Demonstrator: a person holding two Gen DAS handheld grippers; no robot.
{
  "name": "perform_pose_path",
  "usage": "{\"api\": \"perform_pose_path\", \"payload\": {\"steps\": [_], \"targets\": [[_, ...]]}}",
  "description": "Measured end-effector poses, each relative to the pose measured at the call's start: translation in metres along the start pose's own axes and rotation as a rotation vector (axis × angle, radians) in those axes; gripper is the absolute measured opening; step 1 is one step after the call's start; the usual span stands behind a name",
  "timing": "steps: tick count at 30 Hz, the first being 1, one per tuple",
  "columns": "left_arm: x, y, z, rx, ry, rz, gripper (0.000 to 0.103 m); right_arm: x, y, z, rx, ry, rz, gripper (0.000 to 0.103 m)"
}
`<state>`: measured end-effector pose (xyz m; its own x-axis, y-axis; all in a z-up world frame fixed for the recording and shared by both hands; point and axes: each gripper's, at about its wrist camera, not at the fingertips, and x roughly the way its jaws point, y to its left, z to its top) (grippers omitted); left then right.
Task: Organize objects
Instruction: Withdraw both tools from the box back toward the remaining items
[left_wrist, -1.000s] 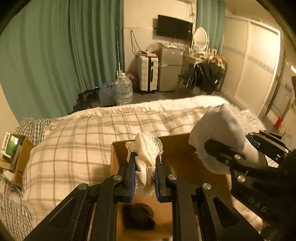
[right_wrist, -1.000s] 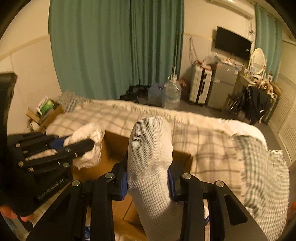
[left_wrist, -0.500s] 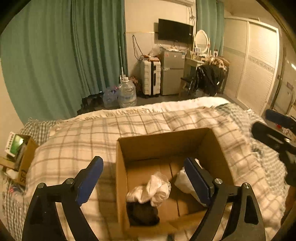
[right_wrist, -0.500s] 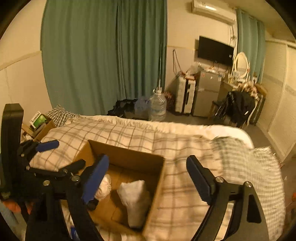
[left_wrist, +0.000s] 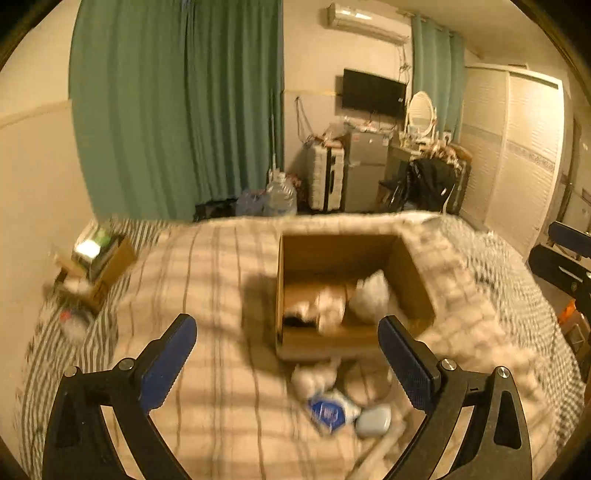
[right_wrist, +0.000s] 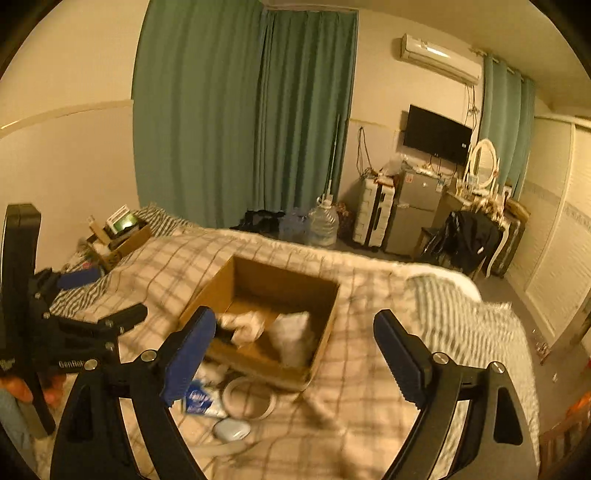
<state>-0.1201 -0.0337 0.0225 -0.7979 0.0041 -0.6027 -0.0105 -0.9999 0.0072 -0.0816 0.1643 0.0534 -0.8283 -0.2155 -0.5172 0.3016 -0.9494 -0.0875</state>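
A cardboard box (left_wrist: 291, 343) stands on the plaid bed; it also shows in the right wrist view (right_wrist: 328, 295). Inside lie a white lacy cloth (left_wrist: 330, 304), a white sock (left_wrist: 371, 299) and a dark item (left_wrist: 293, 320). The cloth (right_wrist: 243, 325) and sock (right_wrist: 293, 338) show in the right wrist view too. My left gripper (left_wrist: 286, 354) is open and empty, back from the box. My right gripper (right_wrist: 293, 345) is open and empty, above the box's near side. In front of the box lie a blue packet (left_wrist: 328, 411), a pale oval case (left_wrist: 373, 424) and a tape ring (right_wrist: 249, 398).
The plaid bed (left_wrist: 207, 280) fills the foreground. A small box of clutter (left_wrist: 98, 258) sits at the bed's left edge. Beyond the bed are a water jug (left_wrist: 280, 197), a suitcase (left_wrist: 327, 182), a fridge (left_wrist: 364, 171) and a chair with dark clothes (left_wrist: 432, 184).
Both grippers opened and dropped the lacy cloth and the sock into the box. Both then pulled back and up from the box, bringing the items in front of it into view.
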Motion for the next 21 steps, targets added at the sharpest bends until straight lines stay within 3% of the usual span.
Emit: {"api": "perform_pose_path", "payload": {"steps": [5,8,11,14,16,18,20,21], "targets": [[0.024,-0.016,-0.055,0.018,0.069,-0.007,0.101,0.024,0.001,-0.058,0.088,0.065,0.033,0.087],[0.05,-0.043,-0.085,0.147,0.177,-0.044,0.101,0.055,-0.006,-0.088,0.129,0.183,0.027,0.087],[0.064,-0.059,-0.107,0.183,0.244,-0.11,0.099,0.07,-0.008,-0.109,0.109,0.253,0.007,0.087],[0.07,-0.076,-0.122,0.244,0.282,-0.162,0.081,0.077,-0.016,-0.118,0.134,0.282,0.003,0.087],[0.084,-0.085,-0.134,0.25,0.369,-0.253,0.056,0.08,-0.023,-0.121,0.18,0.292,0.042,0.087],[0.097,-0.092,-0.146,0.267,0.454,-0.287,0.052,0.08,-0.029,-0.122,0.212,0.293,0.052,0.087],[0.109,-0.1,-0.157,0.305,0.507,-0.267,0.05,0.08,-0.031,-0.122,0.23,0.29,0.059,0.087],[0.11,-0.101,-0.157,0.308,0.514,-0.264,0.034,0.079,-0.031,-0.122,0.234,0.287,0.062,0.087]]}}
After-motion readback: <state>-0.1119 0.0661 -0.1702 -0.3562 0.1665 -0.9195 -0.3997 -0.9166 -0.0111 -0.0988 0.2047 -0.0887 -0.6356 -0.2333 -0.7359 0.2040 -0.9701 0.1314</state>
